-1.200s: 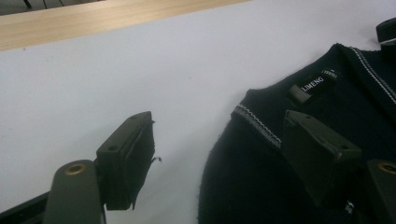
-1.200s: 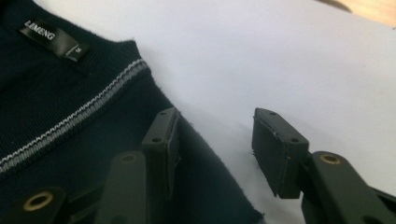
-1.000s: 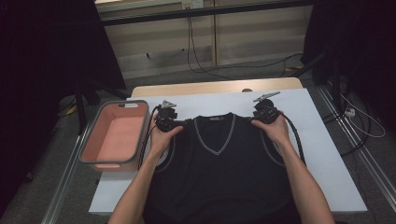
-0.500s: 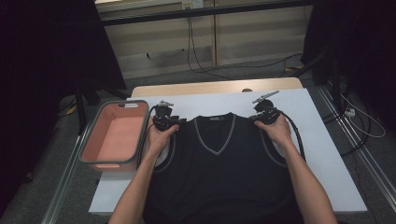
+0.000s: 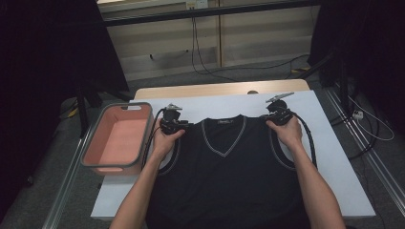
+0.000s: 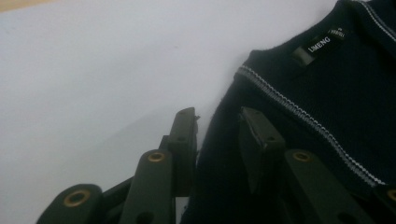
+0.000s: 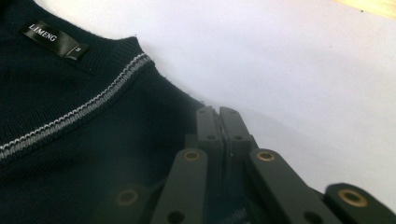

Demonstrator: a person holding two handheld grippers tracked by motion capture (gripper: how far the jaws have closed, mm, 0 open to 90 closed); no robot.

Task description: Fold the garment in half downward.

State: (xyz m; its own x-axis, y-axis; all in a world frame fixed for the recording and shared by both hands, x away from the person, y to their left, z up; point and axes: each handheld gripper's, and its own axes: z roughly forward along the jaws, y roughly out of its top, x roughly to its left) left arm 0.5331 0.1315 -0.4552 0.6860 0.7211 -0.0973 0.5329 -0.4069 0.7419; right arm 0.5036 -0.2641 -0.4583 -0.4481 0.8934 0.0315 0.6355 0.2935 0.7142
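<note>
A black V-neck knit vest (image 5: 229, 176) with grey-white trim lies flat on the white table (image 5: 334, 157), neck away from me. My left gripper (image 5: 180, 126) (image 6: 217, 114) straddles the vest's left shoulder (image 6: 219, 163). Its jaws have just been closing, with the cloth edge in the gap that still shows between them. My right gripper (image 5: 274, 117) (image 7: 220, 112) sits at the other shoulder (image 7: 154, 116), its jaws pressed together on the cloth's edge. A neck label (image 6: 322, 44) (image 7: 44, 32) shows in both gripper views.
A pink basket with a grey rim (image 5: 86, 152) stands at the table's left edge, beside my left arm. Bare white table lies beyond the collar and to the right of the vest. Cables trail on the floor behind the table.
Both hands stay at the vest's shoulders. The left wrist has shifted slightly, and both grippers have settled lower onto the cloth.
</note>
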